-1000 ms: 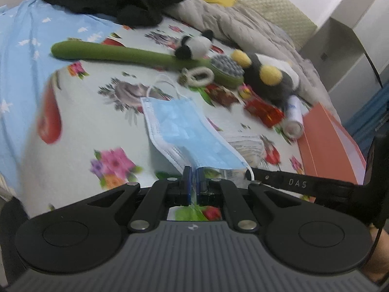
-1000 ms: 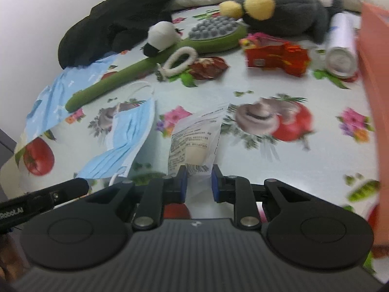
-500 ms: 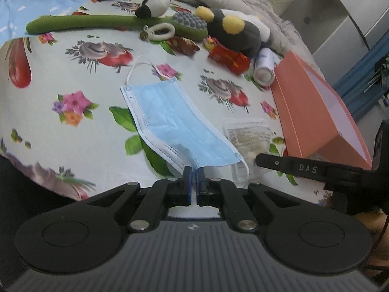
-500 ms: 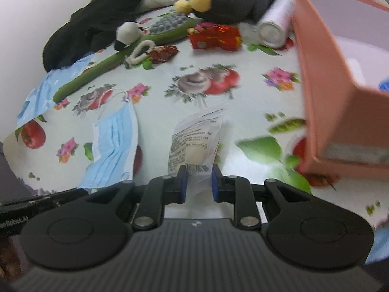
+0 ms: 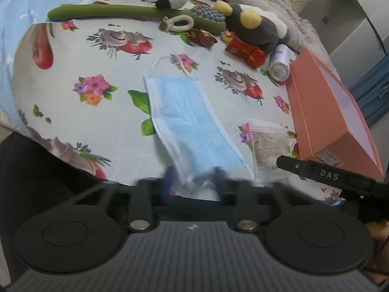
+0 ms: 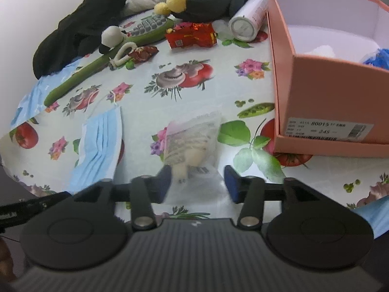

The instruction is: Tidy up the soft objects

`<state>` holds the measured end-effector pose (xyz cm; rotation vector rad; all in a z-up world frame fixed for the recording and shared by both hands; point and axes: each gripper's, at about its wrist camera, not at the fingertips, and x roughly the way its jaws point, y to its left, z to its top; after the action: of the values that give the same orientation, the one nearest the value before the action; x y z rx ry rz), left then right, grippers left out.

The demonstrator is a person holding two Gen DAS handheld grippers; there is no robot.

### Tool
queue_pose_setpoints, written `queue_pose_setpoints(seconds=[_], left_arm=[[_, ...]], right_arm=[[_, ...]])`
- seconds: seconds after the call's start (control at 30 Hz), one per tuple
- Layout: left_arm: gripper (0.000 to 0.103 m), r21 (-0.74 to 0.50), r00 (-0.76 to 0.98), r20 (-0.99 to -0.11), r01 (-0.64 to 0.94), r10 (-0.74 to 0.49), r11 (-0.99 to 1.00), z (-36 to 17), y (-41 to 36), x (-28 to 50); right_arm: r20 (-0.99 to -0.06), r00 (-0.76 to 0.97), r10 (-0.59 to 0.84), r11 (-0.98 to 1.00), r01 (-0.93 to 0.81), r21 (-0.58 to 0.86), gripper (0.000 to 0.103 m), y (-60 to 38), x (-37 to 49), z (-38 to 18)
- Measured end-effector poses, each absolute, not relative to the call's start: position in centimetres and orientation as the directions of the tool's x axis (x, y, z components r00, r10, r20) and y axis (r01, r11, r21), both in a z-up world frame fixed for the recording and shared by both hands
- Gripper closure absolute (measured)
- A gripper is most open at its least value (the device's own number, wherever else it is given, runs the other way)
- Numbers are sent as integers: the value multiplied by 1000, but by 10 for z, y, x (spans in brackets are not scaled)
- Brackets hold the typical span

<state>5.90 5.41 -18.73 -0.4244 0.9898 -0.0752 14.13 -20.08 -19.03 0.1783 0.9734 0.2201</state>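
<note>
As both jaws open: left gripper releasing face mask, long axis toward 11 o'clock; right gripper releasing clear packet; pink box at 2 o'clock, right hand nearer.

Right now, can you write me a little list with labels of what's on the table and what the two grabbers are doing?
Left gripper: jaws opening, blue mask between them
Right gripper: jaws opening, clear packet between them
Box: orange box, open, beside the packet
Cloth: flowered tablecloth
Far end: grey plush, green massager
</note>
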Motion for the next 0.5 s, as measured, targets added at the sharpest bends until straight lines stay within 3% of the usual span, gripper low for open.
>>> queue_pose_setpoints(seconds=[0.23, 0.5], left_arm=[[32, -389, 567, -785, -134, -251, 912, -184, 52, 64], [26, -335, 551, -805, -120, -218, 934, -191, 35, 92]], right_arm=[[-777, 576, 254, 967, -141, 212, 44, -196, 140, -187], [-773, 577, 264, 960, -239, 149, 42, -176, 148, -198]])
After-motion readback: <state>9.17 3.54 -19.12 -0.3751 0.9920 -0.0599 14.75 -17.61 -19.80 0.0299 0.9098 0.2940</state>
